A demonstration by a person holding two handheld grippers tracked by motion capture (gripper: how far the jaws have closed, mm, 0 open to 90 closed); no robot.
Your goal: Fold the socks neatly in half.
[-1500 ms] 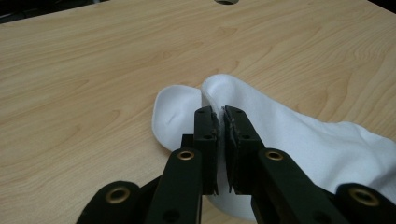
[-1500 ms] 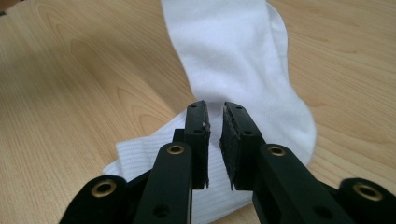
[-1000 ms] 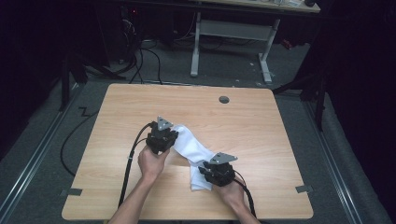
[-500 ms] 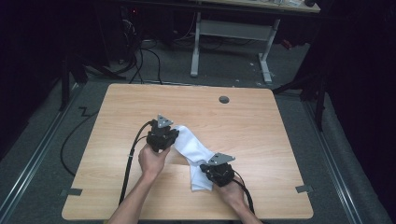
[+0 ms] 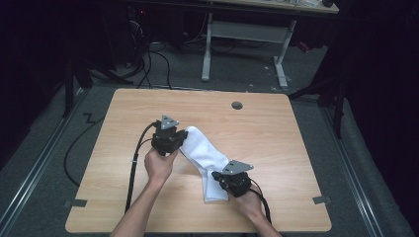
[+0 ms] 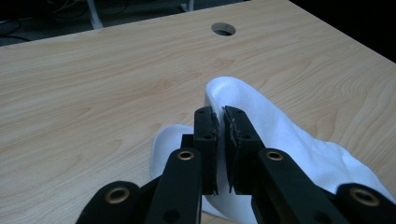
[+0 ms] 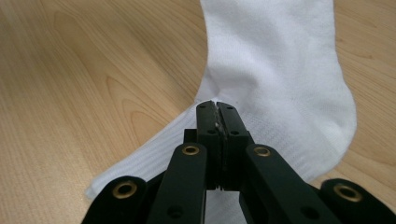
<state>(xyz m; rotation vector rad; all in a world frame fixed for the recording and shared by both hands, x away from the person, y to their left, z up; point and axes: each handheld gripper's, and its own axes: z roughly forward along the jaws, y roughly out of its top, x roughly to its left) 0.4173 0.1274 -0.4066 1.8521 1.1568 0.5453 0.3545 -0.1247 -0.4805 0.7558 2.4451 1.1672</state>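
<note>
Both hand-held grippers, left (image 6: 220, 116) and right (image 7: 216, 106), pinch the white sock (image 5: 207, 155), hiding its pinched folds

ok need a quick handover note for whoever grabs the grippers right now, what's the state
Left gripper: fingers shut on the far end of the white sock, fabric pinched and lifted a little.
Right gripper: its fingers have just been closing and are now shut on the sock's near part, by the bend.
The sock lies stretched between them, mid-table.
Done: both ends gripped.
Left: probably folding or straightening the sock; nothing folded yet.
</note>
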